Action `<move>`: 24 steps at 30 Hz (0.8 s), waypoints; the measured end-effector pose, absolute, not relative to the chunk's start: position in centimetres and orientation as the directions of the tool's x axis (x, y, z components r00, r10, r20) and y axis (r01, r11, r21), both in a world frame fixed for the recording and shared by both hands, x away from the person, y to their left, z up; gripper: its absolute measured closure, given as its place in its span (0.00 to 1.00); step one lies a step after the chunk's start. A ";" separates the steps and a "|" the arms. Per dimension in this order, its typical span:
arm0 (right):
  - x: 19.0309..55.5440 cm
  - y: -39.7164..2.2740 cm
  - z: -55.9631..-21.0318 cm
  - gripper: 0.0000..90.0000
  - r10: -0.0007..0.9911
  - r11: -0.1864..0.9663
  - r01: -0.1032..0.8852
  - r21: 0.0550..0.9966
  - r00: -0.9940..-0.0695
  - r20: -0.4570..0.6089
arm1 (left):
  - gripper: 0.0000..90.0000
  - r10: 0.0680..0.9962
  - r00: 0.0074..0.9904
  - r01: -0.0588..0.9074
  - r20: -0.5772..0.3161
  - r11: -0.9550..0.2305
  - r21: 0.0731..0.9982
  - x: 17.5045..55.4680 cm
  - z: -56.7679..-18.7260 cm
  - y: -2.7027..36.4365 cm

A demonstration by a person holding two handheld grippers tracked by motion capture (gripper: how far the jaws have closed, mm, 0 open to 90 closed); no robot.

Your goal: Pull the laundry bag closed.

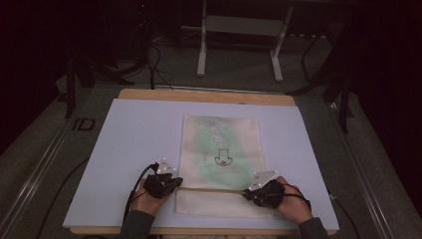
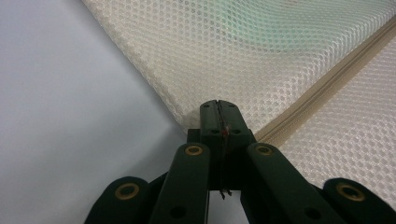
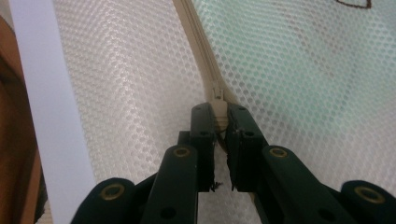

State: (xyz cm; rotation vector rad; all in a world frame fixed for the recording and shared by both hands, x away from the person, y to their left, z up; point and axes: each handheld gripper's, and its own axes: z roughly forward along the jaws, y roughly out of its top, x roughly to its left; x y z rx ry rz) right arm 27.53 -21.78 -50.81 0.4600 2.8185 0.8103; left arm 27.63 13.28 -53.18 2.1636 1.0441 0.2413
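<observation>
bag (image 1: 221, 149): flat on desk (image 1: 129, 149), low middle of high view | left claw (image 2: 218, 106): clamped on bag's edge by zip (image 2: 322, 88) | right claw (image 3: 219, 112): clamped on zip tab (image 3: 217, 93) | risk: hard pull, tab slips out; mesh may tear or bunch

Cream mesh-cloth bag (image 1: 220, 149), matt white board (image 1: 134, 149)

From above my side, the high view looks forward and down the table (image 1: 124, 149). Both gripper views sit close over the mesh bag (image 1: 221, 149), sharing its zipper (image 2: 322, 88).
</observation>
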 end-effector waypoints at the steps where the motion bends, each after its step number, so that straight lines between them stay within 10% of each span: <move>1: 27.5 -21.9 -50.8 0.92 0.342 0.802 0.246 0.544 -0.936 -0.080 | 1.00 0.744 0.655 0.612 -0.133 -0.419 0.671 27.6 -53.2 13.3; 24: 27.4 -23.5 -50.4 0.92 0.370 0.790 0.270 0.551 -0.926 -0.078 | 1.00 0.744 0.655 0.611 -0.132 -0.419 0.671 27.6 -53.2 13.3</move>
